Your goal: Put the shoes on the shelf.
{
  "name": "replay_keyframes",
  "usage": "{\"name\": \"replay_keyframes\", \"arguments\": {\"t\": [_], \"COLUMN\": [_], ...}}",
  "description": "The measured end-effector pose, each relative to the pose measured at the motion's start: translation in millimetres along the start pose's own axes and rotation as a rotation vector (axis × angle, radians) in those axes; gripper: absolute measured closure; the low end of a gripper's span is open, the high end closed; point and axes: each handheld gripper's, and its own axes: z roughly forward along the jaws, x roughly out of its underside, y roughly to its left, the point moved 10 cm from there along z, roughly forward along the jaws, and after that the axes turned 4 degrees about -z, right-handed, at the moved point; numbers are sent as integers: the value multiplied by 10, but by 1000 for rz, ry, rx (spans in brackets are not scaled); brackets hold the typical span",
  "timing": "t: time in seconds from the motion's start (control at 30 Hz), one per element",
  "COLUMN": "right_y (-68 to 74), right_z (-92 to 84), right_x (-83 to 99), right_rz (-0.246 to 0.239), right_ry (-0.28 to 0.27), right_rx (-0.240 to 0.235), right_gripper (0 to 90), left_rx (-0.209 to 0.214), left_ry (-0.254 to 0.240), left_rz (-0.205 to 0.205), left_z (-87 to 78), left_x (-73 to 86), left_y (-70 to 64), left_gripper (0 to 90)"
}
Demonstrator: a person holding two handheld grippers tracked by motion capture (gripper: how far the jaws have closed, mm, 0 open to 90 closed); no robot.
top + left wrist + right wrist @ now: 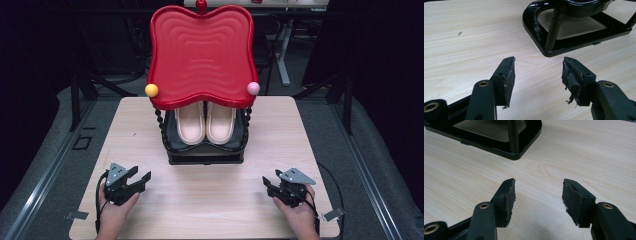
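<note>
Two open, empty grippers, left gripper and right gripper, flanked the far, central slippers, whose length ran near-to-far, about equally distant.

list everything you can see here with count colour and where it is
rack: 1, black frame with twisted posts, middle of the table, far from the person
tray: 1, red, wavy, top tier of the rack
slippers: 2, pale pink, side by side on the black lower tier under the tray
knobs: 3, orange at the tray's left corner, pink at its right corner, red at its back edge
table: 1, light wood
left gripper: 1, black, near left, jaws open, empty
right gripper: 1, black, near right, jaws open, empty
</note>
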Motion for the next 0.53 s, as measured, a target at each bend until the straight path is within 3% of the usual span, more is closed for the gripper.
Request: {"name": "replay_keyframes", "arguments": {"t": [0.2, 0.4, 0.53], "right_y": [9, 0, -9], "right_z": [13, 22, 27], "right_x": [6, 16, 7], "right_rz": [2, -4, 1], "right_ry": [1, 7, 0], "right_rx": [-4, 2, 7], "right_gripper": [431, 429, 424], "left_rx": [3, 14, 39], "left_ry": [9, 0, -10], "left_rz": [3, -40, -104], "left_z": [14, 3, 2], "left_x": [14, 2, -5], "left_y": [-4, 18, 25], "left_gripper": [440, 437, 430]}}
